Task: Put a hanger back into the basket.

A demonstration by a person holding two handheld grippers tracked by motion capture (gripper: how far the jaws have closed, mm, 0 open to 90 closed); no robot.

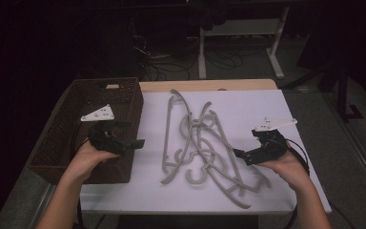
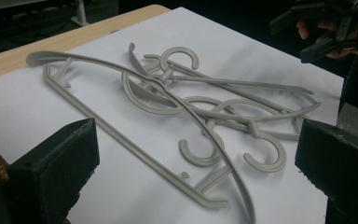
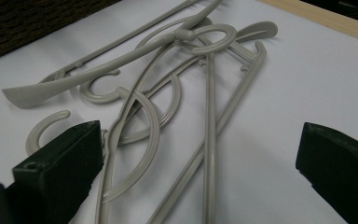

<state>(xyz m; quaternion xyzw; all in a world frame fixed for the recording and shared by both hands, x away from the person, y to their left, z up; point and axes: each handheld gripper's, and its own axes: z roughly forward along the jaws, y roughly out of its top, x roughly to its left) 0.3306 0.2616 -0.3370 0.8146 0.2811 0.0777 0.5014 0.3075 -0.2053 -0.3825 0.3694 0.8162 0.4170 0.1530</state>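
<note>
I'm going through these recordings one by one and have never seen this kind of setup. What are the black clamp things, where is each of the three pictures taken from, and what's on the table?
There is no robot arm here. A person holds a hand-held two-jaw tool in each hand: the left gripper and the right gripper. The high view looks down on the table from above the person's side, forearms entering at the bottom. The other two pictures come from cameras riding on each gripper, looking out between its own black jaws.

On the white table top lies a tangled pile of grey plastic hangers, hooks and bars crossing one another. At the left stands a dark wicker basket.

Both grippers are open, jaws wide apart, facing the pile from either side. Neither holds or touches anything.
</note>
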